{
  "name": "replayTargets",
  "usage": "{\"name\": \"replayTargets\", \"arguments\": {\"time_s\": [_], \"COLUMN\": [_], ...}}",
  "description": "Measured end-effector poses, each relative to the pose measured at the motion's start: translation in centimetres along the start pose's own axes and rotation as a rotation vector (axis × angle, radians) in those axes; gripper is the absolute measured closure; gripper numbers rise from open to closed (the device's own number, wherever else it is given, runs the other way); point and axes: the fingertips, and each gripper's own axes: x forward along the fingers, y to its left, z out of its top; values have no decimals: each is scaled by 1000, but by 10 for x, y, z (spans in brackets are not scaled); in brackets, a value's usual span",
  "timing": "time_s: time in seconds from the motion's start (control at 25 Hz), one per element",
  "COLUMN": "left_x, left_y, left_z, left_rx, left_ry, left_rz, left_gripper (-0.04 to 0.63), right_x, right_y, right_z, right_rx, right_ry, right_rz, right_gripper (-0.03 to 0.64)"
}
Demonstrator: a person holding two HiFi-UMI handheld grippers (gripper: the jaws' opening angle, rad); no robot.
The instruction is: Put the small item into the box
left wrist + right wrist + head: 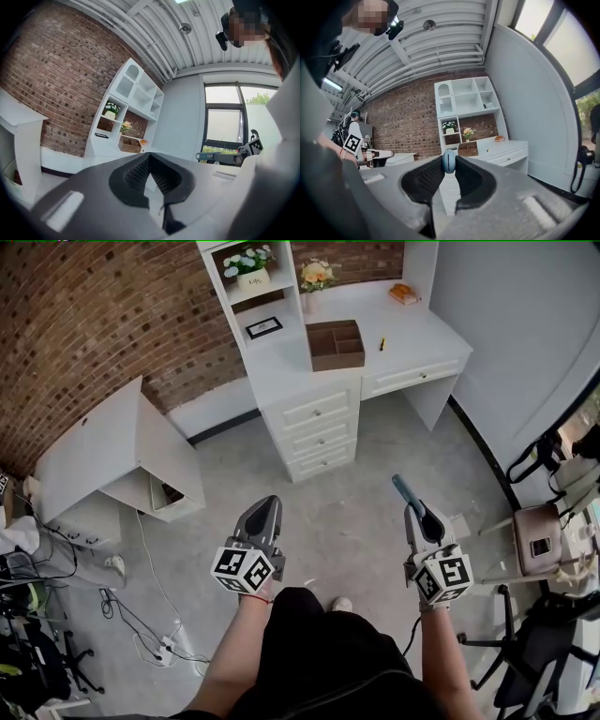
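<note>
A brown wooden box (336, 343) with compartments stands on the white desk (412, 329) far ahead; it also shows as the box (130, 144) and box (468, 150) in the gripper views. My right gripper (413, 509) is shut on a small blue item (449, 161), whose teal end (403, 489) sticks out past the fingertips. The left gripper (270, 502) is shut with nothing in it, its pads meeting at the tip (149, 157). Both are held at waist height over the grey floor, well short of the desk.
On the desk lie a small yellow thing (382, 343) and an orange object (403, 293); flowers (316, 275) and a frame (263, 328) sit on the shelf unit. A tipped white cabinet (131, 460) lies at left, cables (150, 634) trail below it, chairs (539, 540) at right.
</note>
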Motion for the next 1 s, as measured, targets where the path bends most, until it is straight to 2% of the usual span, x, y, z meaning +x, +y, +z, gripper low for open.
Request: {"name": "replayTargets", "arguments": {"time_s": [0.4,0.68,1.0], "left_x": [39,94,162], "left_y": [9,38,63], "left_z": [-4,8,20], "left_rx": [14,4,10], "left_ry": [21,-2,19], "left_rz": [-8,1,-26], "left_gripper": [592,592,592], "right_x": [25,80,150], "right_y": [-18,-39,-65], "right_z": [-9,0,12], "right_rx": [28,16,23], "right_ry": [9,11,14], "right_rz": [-3,11,7], "right_gripper": [552,552,552]}}
